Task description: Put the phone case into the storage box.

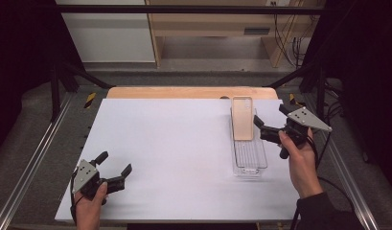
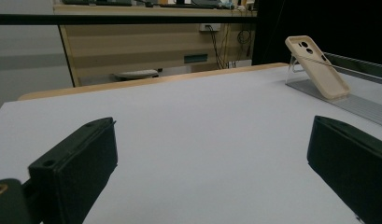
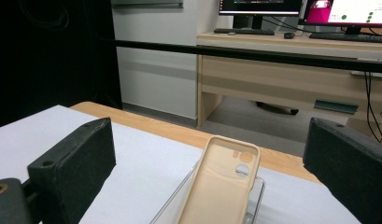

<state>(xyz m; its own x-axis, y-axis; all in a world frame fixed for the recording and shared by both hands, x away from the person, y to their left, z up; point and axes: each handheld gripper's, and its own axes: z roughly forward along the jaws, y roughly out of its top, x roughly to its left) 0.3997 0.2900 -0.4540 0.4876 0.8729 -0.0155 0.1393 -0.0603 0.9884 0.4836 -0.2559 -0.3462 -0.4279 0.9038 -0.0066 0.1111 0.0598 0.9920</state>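
wooden desk (image 3: 282, 79) with monitors (image 3: 261, 6) beyond table

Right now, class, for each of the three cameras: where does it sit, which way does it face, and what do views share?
High view: above the person's side, looking down on the white table; both forearms, left gripper and right gripper show.
Left gripper view: low over the table, its own open jaws framing the far phone case.
Right gripper view: just behind the clear tray, own jaws apart.
Shared: all three see the case leaning in the tray.
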